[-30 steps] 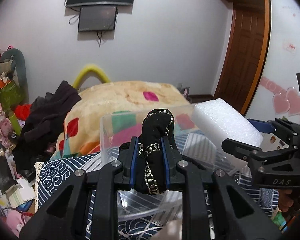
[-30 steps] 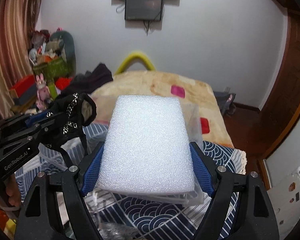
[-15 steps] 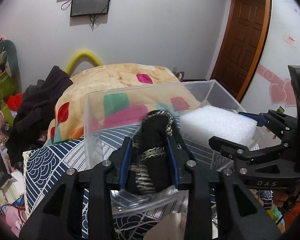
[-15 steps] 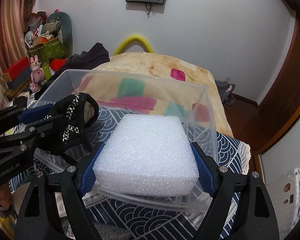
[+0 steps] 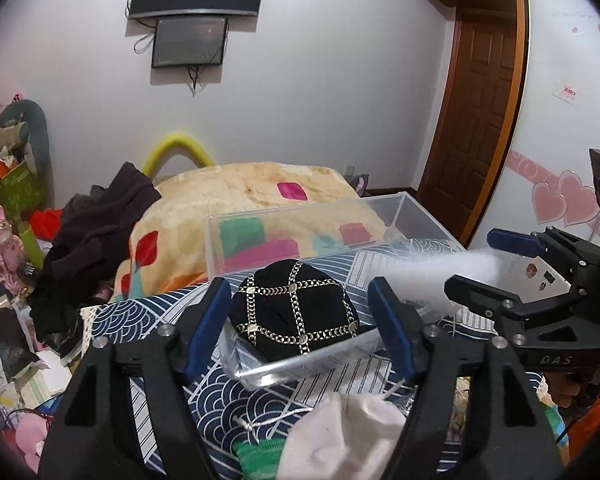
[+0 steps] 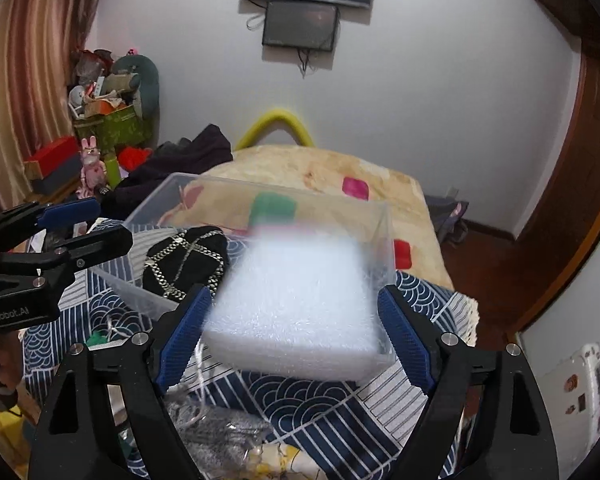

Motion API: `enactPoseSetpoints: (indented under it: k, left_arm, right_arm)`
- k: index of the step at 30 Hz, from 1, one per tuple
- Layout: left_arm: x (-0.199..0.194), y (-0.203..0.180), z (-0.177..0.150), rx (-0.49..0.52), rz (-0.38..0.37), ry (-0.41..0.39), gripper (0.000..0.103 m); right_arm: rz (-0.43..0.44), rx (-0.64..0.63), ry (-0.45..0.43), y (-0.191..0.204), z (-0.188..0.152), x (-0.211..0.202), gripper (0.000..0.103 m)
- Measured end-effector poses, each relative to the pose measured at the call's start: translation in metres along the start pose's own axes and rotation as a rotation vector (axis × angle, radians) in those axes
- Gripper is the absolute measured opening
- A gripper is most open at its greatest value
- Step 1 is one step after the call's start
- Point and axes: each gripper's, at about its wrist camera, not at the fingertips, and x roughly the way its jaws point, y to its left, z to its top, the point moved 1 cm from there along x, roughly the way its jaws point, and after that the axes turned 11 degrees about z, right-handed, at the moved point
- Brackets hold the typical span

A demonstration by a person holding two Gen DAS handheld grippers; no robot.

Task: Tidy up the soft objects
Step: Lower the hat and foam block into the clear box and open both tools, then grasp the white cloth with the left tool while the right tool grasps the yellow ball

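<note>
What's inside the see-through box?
Inside the clear box are a black pouch with gold chains and a white foam block, side by side. Whatever lies under them is covered.

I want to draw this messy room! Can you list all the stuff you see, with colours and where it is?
Black pouch: one, black with gold chains, inside the box.
Foam block: one, white, blurred, in the box beside the pouch.
Clear box: one, transparent, on the patterned cloth.
Cloth: one, navy and white waves, under the box.
Blanket: one, beige with colourful patches, behind the box.
Screen: one, black, on the wall.
Door: one, brown, right.
Left gripper: open.
Right gripper: open.
</note>
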Motion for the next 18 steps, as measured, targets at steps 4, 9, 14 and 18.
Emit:
enactPoseSetpoints:
  k: [4,9,14,18]
  left_arm:
    - [-0.010,-0.001,-0.004,0.009,0.002,-0.012,0.071]
    - [-0.017,-0.001,-0.012,0.013,-0.017,-0.004,0.079]
    - [-0.022,0.002,-0.023,0.001,-0.030,0.007,0.080]
    - [-0.026,0.000,-0.033,0.005,-0.039,0.021,0.083]
  right_arm:
    - [-0.040,-0.023,0.011,0.005,0.003,0.012,0.083]
    - [-0.022,0.012,0.033,0.000,0.000,0.021,0.083]
    - [-0.035,0.025,0.013,-0.001,-0.010,0.008,0.092]
    - [-0.039,0.018,-0.011,0.001,-0.024,-0.010,0.092]
